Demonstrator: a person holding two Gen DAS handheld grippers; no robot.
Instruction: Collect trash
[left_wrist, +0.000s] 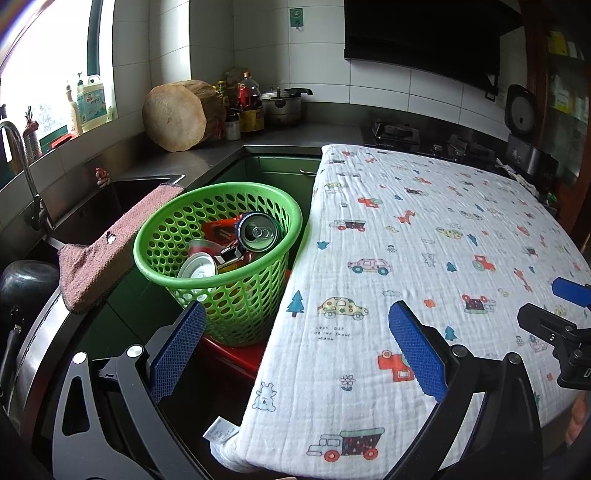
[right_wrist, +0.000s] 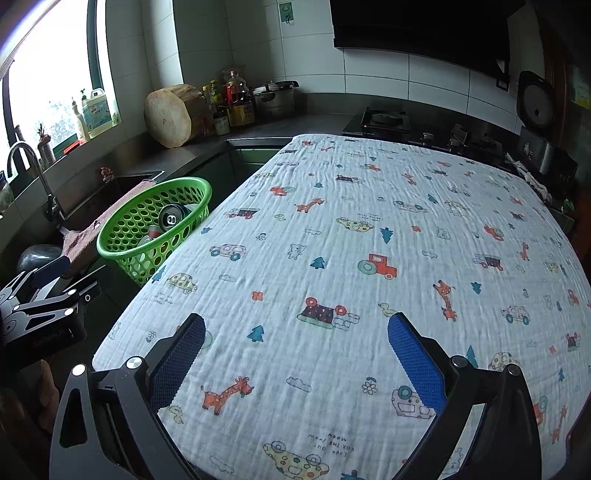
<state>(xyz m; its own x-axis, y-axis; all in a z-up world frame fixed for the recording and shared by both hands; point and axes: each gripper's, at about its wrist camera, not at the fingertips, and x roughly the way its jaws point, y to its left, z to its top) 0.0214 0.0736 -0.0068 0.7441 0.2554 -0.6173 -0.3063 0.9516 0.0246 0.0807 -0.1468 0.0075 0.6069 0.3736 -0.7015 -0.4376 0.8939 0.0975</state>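
A green perforated basket stands left of the table on a red stool. It holds crushed cans and red wrappers. It also shows in the right wrist view. My left gripper is open and empty, straddling the table's left edge beside the basket. My right gripper is open and empty, low over the cloth-covered table. The right gripper also shows at the right edge of the left wrist view. The left gripper shows at the left of the right wrist view.
A printed white cloth covers the table. A pink towel hangs over the sink edge. A faucet, a wood block, bottles, a pot and a stove line the counter.
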